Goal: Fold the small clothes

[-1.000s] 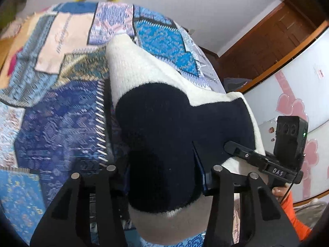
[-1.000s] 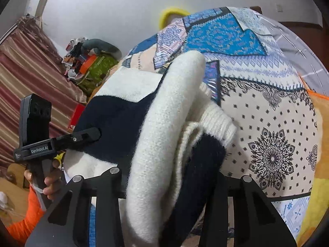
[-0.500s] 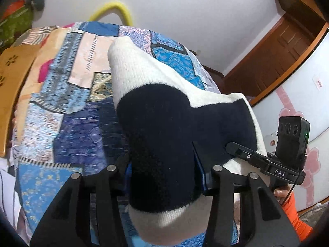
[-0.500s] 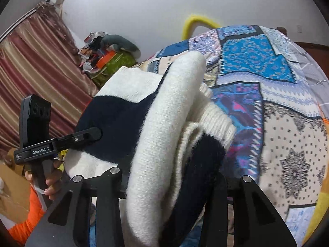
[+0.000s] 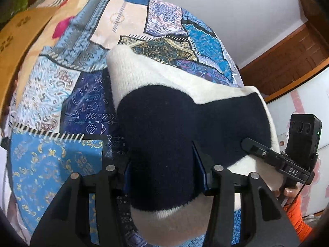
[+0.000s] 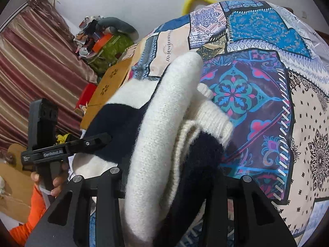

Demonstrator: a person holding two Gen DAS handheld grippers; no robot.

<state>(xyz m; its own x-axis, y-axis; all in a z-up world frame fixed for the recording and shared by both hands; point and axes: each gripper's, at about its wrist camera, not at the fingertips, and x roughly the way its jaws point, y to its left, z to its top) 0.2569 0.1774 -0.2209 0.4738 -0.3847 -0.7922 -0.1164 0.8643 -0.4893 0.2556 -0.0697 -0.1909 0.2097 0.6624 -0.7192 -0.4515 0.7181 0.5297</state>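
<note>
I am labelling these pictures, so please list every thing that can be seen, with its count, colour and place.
sweater: one, white and navy knit, bundled, gripped by both tongs above the quilt
quilt: one, patchwork of blue, purple and cream, covering the bed
wooden board: one, tan with flower cut-outs, along the bed edge
yellow tube: one, beyond the far end of the bed
clutter pile: green, orange and grey, by the striped curtain
curtain: one, red-brown stripes
wooden door: brown, far wall
left tongs: black, shut on the sweater
right tongs: black, shut on the sweater
hand: orange sleeve, holding the left tongs
</note>
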